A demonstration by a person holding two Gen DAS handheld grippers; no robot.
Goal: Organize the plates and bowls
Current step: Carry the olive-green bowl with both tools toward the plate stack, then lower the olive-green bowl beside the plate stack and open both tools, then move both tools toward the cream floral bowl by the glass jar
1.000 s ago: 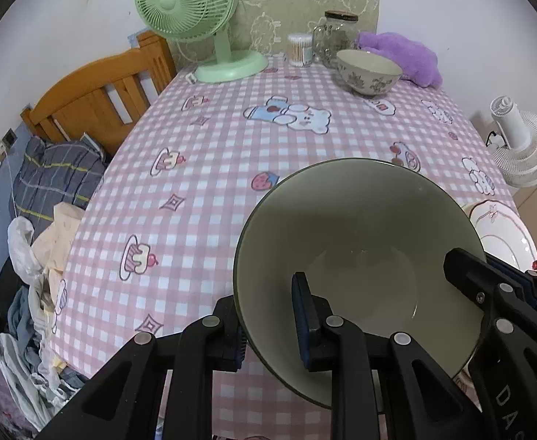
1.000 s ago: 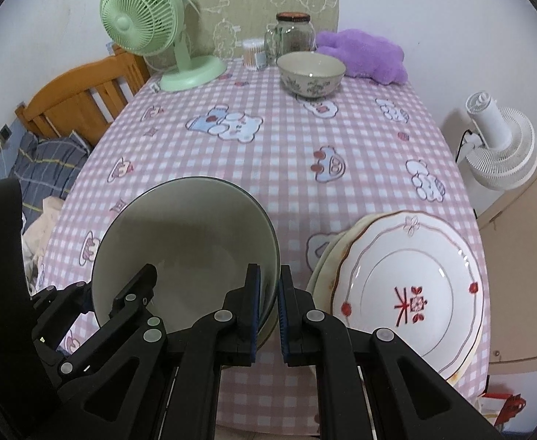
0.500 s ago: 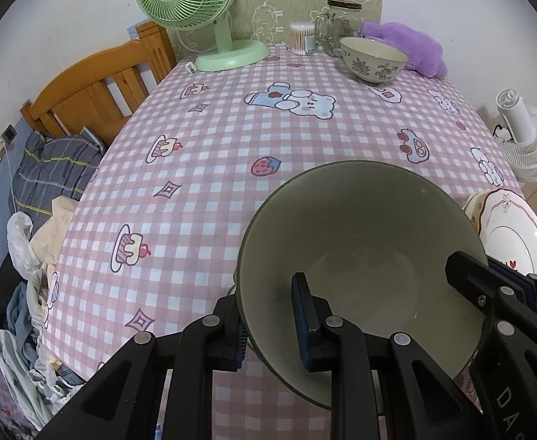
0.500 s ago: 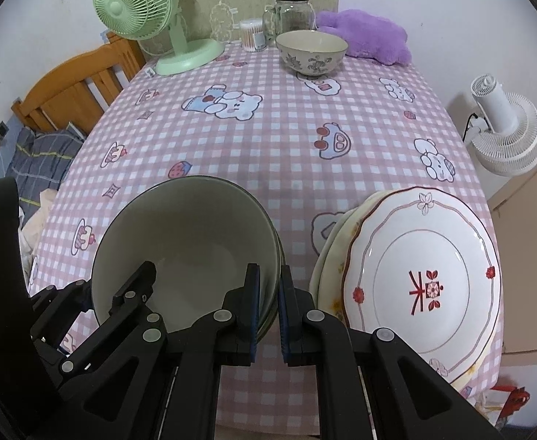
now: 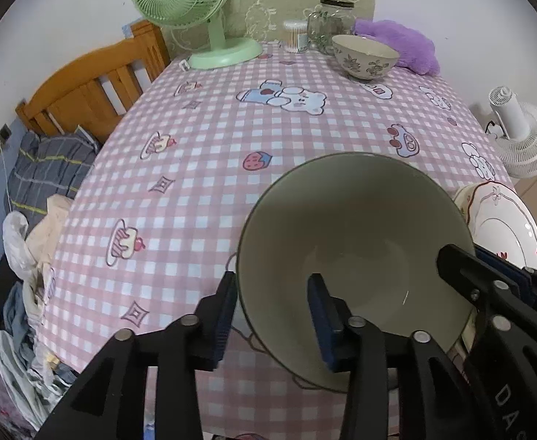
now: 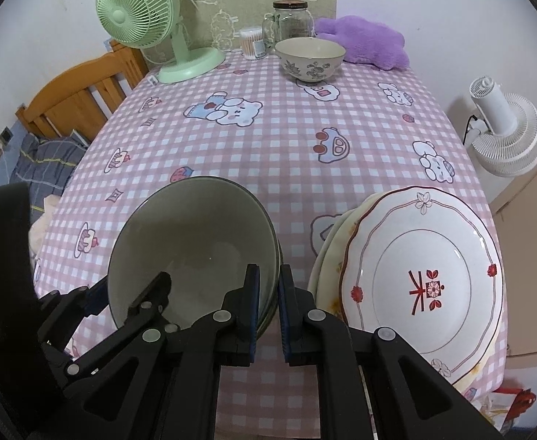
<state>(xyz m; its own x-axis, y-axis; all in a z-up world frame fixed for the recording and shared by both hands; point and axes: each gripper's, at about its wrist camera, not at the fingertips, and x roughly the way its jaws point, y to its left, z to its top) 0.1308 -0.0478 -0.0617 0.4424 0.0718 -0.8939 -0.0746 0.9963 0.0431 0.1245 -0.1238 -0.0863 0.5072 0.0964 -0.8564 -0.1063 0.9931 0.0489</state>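
Observation:
A grey-green bowl [image 5: 352, 227] is held off the pink checked tablecloth [image 5: 209, 154] near its front edge. My left gripper [image 5: 272, 315] is shut on the bowl's left rim, one finger inside, one outside. My right gripper [image 6: 268, 304] is shut on the bowl's right rim [image 6: 268, 234]. A stack of white plates with red trim [image 6: 422, 275] lies at the front right, beside the bowl; it also shows in the left wrist view [image 5: 503, 227]. A floral bowl [image 6: 309, 58] stands at the far end.
A green desk fan [image 6: 147, 18], a cotton-swab tub [image 6: 252, 42], a glass jar [image 6: 290, 22] and a purple plush [image 6: 367, 42] line the far edge. A wooden bed frame [image 5: 85, 88] and piled clothes lie left of the table. A white fan [image 6: 503, 135] stands right.
Both grippers have carried the bowl forward over the table; the far objects look nearer and larger. The grip on the bowl is unchanged.

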